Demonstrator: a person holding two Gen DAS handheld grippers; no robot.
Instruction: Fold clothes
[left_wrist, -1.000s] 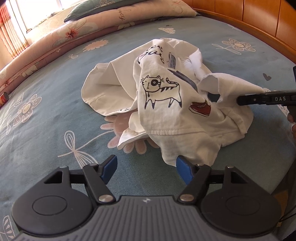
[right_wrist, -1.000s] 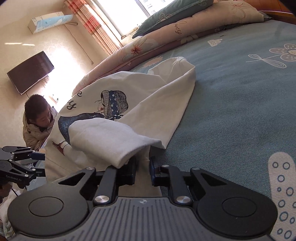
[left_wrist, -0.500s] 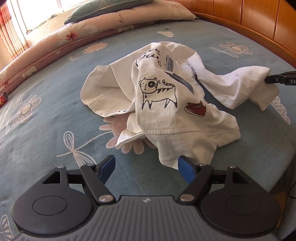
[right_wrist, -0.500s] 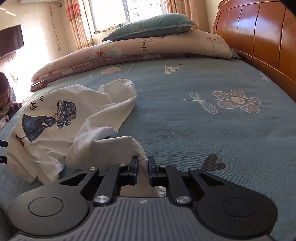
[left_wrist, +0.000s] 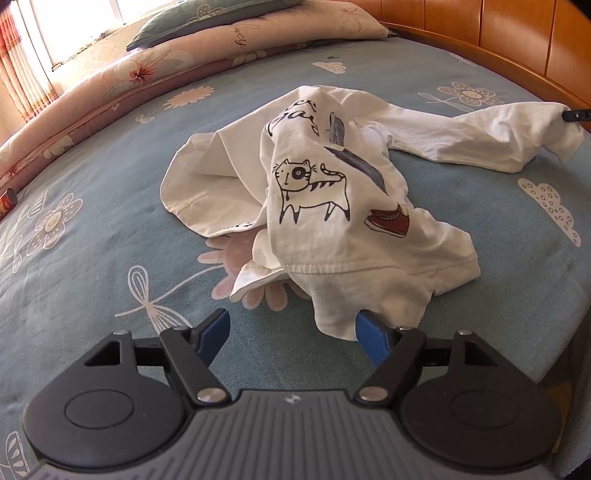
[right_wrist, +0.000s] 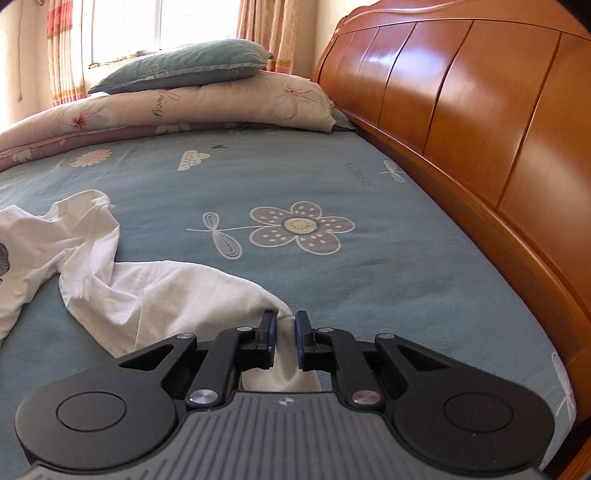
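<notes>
Blue bedsheet (left_wrist: 92, 258); left hand-held gripper (left_wrist: 291, 332) wide open, empty; right hand-held gripper (right_wrist: 285, 332) clamped on white shirt (left_wrist: 332, 206) sleeve.

Script word "lovely" is showing on the pink quilt (left_wrist: 207, 55), seen in both views, partly creased. Dark handwritten lettering is running across the top of the white shirt (left_wrist: 332, 206) w/ cat print; letters too folded to read. Faint upside-down script is lying on the blue bedsheet (right_wrist: 360, 173) near the headboard, illegible.
</notes>
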